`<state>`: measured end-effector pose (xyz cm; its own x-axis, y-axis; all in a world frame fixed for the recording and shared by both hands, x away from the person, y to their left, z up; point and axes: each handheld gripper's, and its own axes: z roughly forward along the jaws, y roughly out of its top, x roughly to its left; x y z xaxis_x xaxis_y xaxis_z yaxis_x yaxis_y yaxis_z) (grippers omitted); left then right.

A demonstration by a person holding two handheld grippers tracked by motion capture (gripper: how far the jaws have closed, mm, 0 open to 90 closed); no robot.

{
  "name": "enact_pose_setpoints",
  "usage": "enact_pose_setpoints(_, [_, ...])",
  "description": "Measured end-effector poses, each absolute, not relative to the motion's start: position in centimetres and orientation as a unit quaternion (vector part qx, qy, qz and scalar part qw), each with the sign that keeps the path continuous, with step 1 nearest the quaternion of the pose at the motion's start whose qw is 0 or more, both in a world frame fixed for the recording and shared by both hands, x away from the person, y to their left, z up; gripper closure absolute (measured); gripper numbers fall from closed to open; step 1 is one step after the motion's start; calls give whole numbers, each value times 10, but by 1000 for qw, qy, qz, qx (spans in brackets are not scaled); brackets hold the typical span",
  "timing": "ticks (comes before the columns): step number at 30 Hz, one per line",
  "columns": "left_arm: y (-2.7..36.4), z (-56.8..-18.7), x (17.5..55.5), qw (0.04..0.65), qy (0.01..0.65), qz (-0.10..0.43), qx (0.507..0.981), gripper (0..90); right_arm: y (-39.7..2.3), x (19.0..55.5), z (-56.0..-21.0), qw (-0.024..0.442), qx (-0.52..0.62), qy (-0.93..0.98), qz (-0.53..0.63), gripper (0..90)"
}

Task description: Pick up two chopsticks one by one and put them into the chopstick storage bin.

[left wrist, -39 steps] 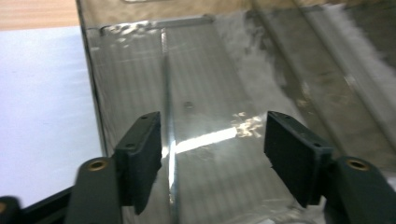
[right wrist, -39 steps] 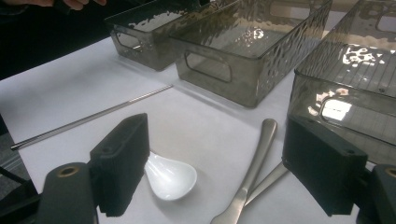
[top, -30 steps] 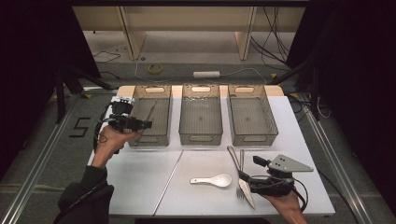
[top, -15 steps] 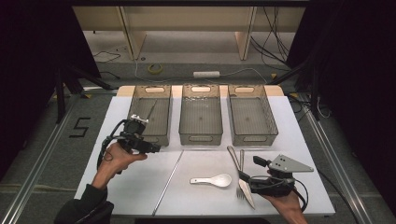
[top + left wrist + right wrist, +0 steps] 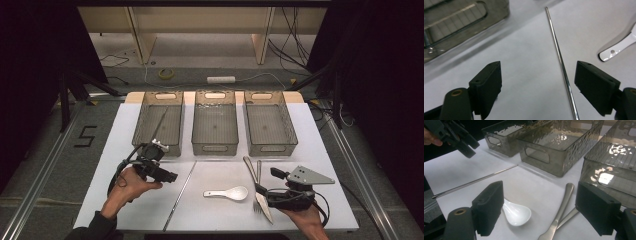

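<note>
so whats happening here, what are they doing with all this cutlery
A person sits at a white table with a gripper in each hand. The left gripper, jaws open, hangs over a thin metal chopstick in front of three grey bins; another chopstick already lies in the left bin. The right gripper, also open, rests low by a knife, a fork and a white spoon. Nothing is gripped.

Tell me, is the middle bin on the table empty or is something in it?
Empty, as far as shown: the middle bin shows only its bare, glinting floor in the high view and the right gripper view; no utensil lies inside.
</note>
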<state>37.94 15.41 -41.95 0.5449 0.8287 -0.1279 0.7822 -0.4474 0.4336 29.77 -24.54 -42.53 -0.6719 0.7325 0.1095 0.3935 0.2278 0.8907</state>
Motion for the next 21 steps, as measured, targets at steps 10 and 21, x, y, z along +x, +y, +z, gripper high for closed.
enact_pose_setpoints(10, [136,-432,365,205,449,32,869,264,-245,298,-426,169,368,765,500,237])
enact_pose_setpoints(21, [127,-443,356,182,429,14,885,418,-244,298,-426,167,367,767,499,237])
